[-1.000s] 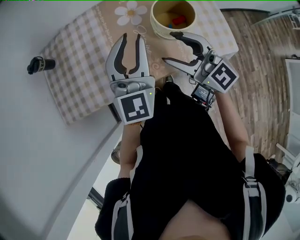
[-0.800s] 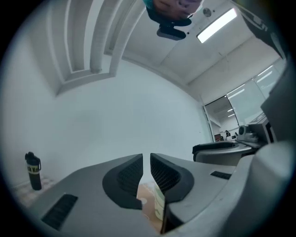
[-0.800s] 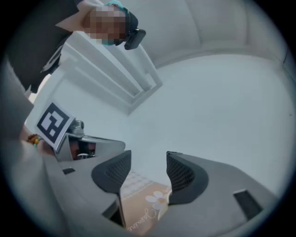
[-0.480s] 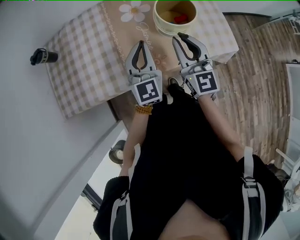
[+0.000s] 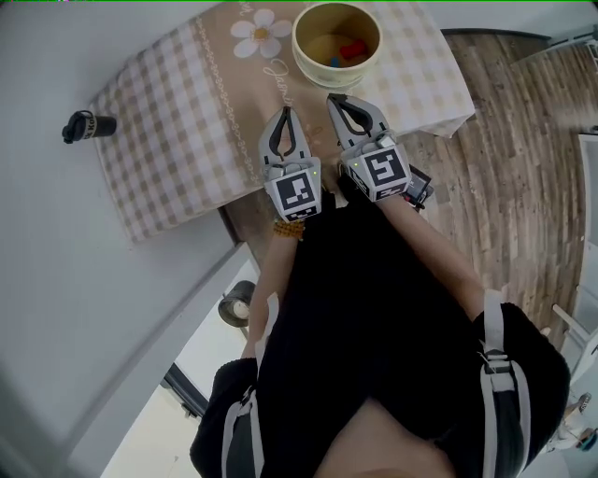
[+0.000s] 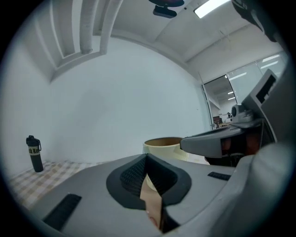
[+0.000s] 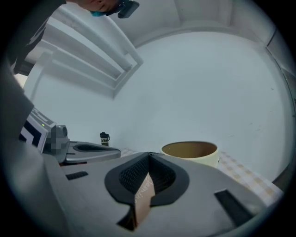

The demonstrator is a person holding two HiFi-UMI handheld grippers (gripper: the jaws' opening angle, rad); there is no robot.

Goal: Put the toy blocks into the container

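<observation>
The toy blocks lie inside the container, a cream round bowl at the top centre of the head view. We can pick out a red one with a bit of blue beside it; the rest are too small to tell apart. The container stands on the tabletop, which is covered by a checked cloth with a plain brown band down its middle and a white daisy printed just left of the bowl. Below the container, near it but not touching, our two tools point up the frame side by side over the brown band. The left tool has its jaws closed pad against pad and grips no block. In the left gripper view only a sliver of brown cloth shows under the meeting pads, with the container rising beyond them. The right tool sits slightly higher in the frame and closer to the bowl. Its jaws are likewise pressed together on nothing, and the container shows to the upper right of them in the right gripper view. Each tool carries its marker cube at the rear, nearest our body. Far off at the left edge of the head view, a black bottle lies beside the cloth's border. A wooden floor fills the right side, and our black top takes up the lower centre.
</observation>
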